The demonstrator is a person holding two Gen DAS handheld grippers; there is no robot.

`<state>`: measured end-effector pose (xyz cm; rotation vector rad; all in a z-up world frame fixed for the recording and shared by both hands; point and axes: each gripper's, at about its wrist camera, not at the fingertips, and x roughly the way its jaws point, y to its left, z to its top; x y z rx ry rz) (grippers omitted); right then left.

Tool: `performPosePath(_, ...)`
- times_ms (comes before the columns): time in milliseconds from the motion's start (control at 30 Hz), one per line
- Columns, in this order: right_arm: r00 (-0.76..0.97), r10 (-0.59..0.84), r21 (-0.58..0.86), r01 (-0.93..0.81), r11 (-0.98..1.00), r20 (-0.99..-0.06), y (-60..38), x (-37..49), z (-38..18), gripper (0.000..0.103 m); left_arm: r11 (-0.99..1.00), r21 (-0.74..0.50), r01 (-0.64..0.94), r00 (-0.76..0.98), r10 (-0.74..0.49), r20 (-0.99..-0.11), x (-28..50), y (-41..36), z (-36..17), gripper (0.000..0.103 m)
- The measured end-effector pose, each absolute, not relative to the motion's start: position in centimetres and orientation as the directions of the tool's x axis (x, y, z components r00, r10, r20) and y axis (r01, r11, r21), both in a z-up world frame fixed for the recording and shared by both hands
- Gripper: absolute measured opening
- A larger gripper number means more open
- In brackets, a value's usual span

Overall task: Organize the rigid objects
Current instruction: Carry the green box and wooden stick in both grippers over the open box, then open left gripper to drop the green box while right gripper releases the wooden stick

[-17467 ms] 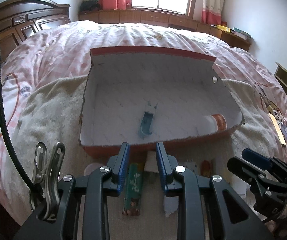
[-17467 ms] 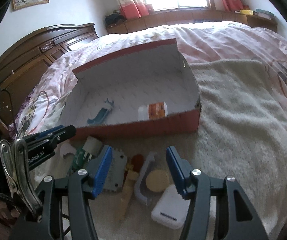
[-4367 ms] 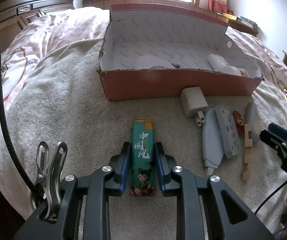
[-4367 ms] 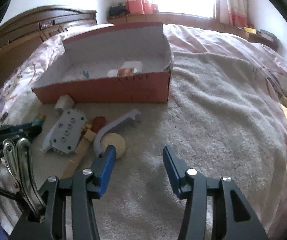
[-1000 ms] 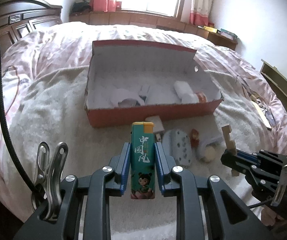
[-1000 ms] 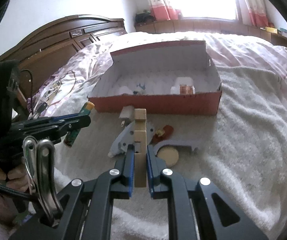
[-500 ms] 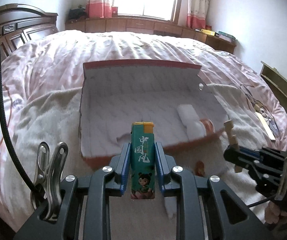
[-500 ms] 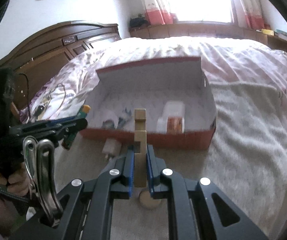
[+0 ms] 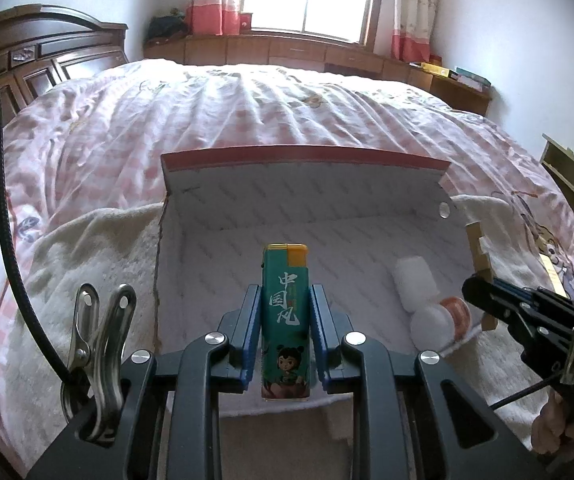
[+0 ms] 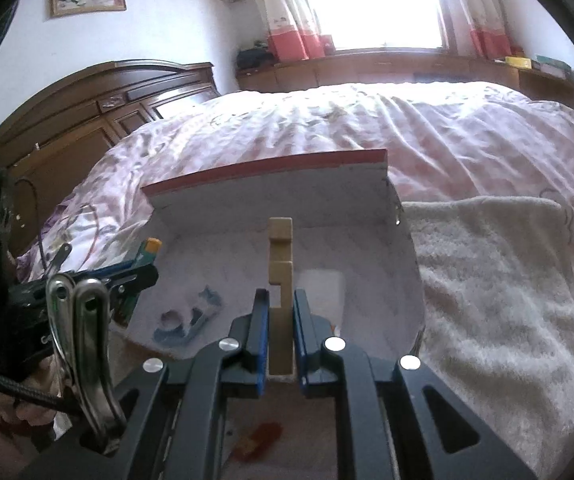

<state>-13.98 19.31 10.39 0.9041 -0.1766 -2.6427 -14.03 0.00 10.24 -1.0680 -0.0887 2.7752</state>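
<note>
My left gripper [image 9: 285, 298] is shut on a green lighter [image 9: 285, 320] with a yellow cap and holds it upright over the near part of the red cardboard box [image 9: 303, 156]. My right gripper [image 10: 281, 300] is shut on a notched wooden piece [image 10: 280, 264] and holds it over the same box [image 10: 267, 170]. Inside the box lie a white bottle with an orange label [image 9: 427, 300] and a blue plastic piece [image 10: 189, 318]. The right gripper with the wooden piece [image 9: 481, 256] shows at the right of the left wrist view. The left gripper with the lighter [image 10: 149, 250] shows at the left of the right wrist view.
The box rests on a white towel [image 10: 499, 280] spread over a pink checked bedspread [image 9: 247, 108]. A small red object [image 10: 259, 444] lies on the towel below my right gripper. A dark wooden headboard [image 10: 99, 108] stands at the left.
Both grippers have moved forward and now hang over the open box with their objects still held. The loose items on the towel have dropped out of the left view.
</note>
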Motion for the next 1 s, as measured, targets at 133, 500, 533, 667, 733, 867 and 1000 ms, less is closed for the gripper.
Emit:
performPosePath(133, -0.753, -0.341, 0.217, 0.263, -0.940, -0.563, 19.8, -15.2, 10.3, 0.012, -0.985, -0.116, -0.130, -0.729, 0.175, -0.662, -15.4, 0.3, 10.1, 0.024)
performPosePath(500, -0.752, -0.308, 0.192, 0.241, -0.951, -0.583, 20.1, -17.4, 9.1, 0.012, -0.986, -0.095, -0.136, -0.728, 0.165, -0.665, -17.8, 1.0, 9.3, 0.024)
performPosePath(533, -0.750, -0.307, 0.192, 0.240, -0.952, -0.586, 20.1, -17.5, 9.0, 0.012, -0.986, -0.094, -0.136, -0.726, 0.164, -0.667, -17.9, 1.0, 9.1, 0.024)
performPosePath(667, -0.741, -0.303, 0.195, 0.232, -0.953, -0.599, 20.1, -18.0, 8.2, 0.012, -0.988, -0.097, -0.124, -0.715, 0.157, -0.681, -18.7, 0.8, 8.3, 0.024)
performPosePath(733, -0.736, -0.300, 0.197, 0.227, -0.954, -0.607, 20.1, -18.3, 7.9, 0.012, -0.987, -0.100, -0.124, -0.710, 0.159, -0.686, -18.9, 0.8, 8.0, 0.024)
performPosePath(867, -0.738, -0.295, 0.191, 0.224, -0.956, -0.607, 20.1, -18.5, 7.7, 0.012, -0.988, -0.091, -0.121, -0.706, 0.150, -0.692, -19.2, 0.9, 7.6, 0.024)
performPosePath(1000, -0.740, -0.309, 0.208, 0.229, -0.951, -0.598, 20.0, -18.4, 7.7, 0.022, -0.990, -0.088, -0.109, -0.683, 0.138, -0.717, -19.6, 1.0, 7.3, 0.033)
